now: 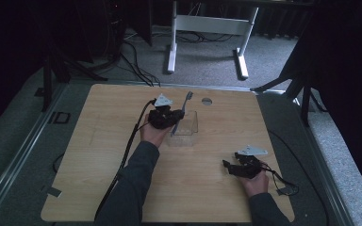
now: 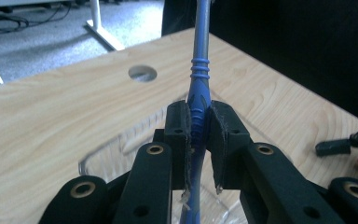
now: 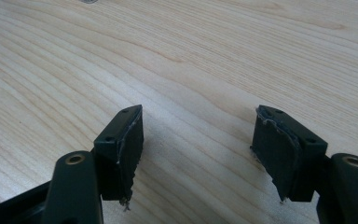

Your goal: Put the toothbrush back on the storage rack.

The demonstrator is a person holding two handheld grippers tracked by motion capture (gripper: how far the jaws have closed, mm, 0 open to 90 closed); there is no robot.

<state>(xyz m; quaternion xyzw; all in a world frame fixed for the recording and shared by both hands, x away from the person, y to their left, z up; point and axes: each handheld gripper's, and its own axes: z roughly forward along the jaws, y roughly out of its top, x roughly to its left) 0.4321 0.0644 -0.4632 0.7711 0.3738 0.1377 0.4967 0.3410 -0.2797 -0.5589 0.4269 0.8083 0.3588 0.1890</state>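
Toothbrush (image 2: pixel 199 88) clamped in left hand-held gripper (image 2: pixel 199 122); right hand-held gripper (image 3: pixel 198 140) wide, empty.

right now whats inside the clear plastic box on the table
The lower end of the blue toothbrush reaches down toward the clear box, clamped in the left hand-held gripper. The gripper and hand cover part of the box, so whether anything else is inside cannot be told.

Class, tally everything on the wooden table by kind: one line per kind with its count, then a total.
Toothbrushes: 1, the blue toothbrush clamped in the left tongs
Clear plastic containers: 1, the clear container
Hand-held tongs: 2, the left tongs and the right tongs, which stand open over bare wood
Total: 4
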